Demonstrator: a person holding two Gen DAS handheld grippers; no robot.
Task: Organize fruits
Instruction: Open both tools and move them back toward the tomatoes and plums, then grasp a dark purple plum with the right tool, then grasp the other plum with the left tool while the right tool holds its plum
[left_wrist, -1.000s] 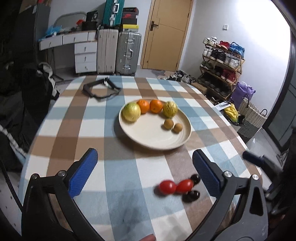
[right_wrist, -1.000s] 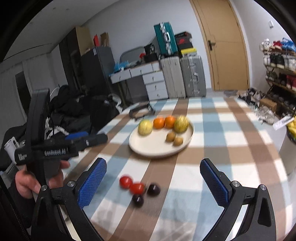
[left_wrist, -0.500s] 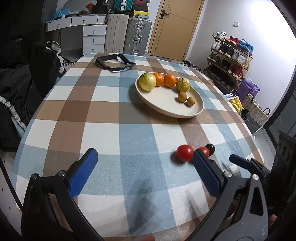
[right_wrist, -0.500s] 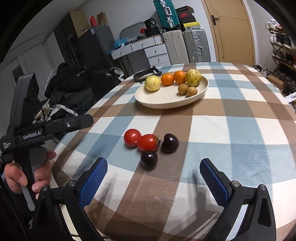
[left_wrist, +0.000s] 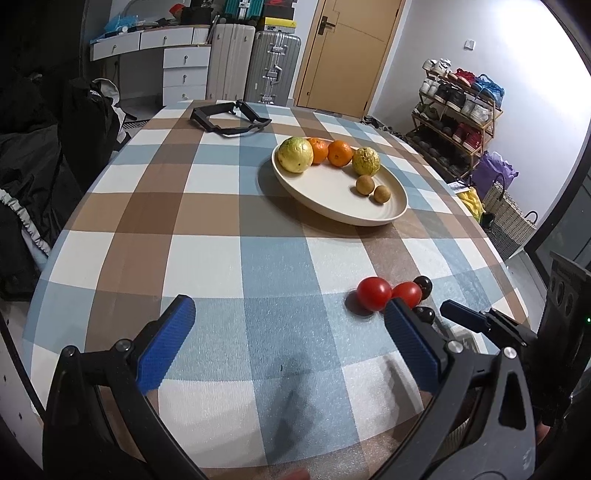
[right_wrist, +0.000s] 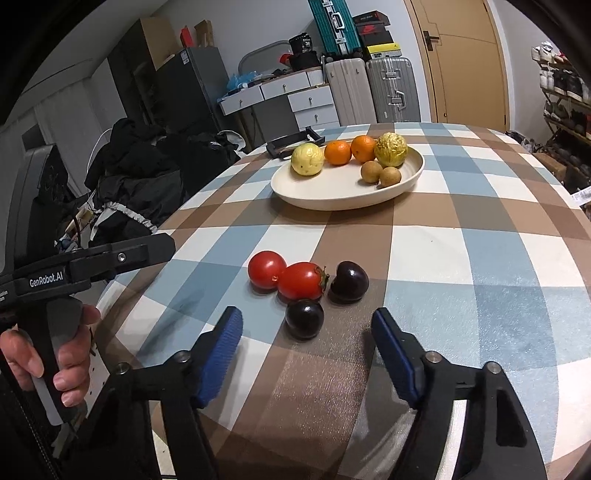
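Near the middle of the checked-cloth round table (right_wrist: 480, 229), toward 12 o'clock: a shallow cream plate (right_wrist: 332, 199) holding two yellow-green fruits, two oranges (right_wrist: 351, 149) and two small brown fruits (right_wrist: 380, 173). Beyond its 11 o'clock edge, a black folding frame (left_wrist: 229, 120). At 6 o'clock from the plate, well apart: two red tomatoes (right_wrist: 284, 275) touching, two dark plums (right_wrist: 327, 299) right and in front.
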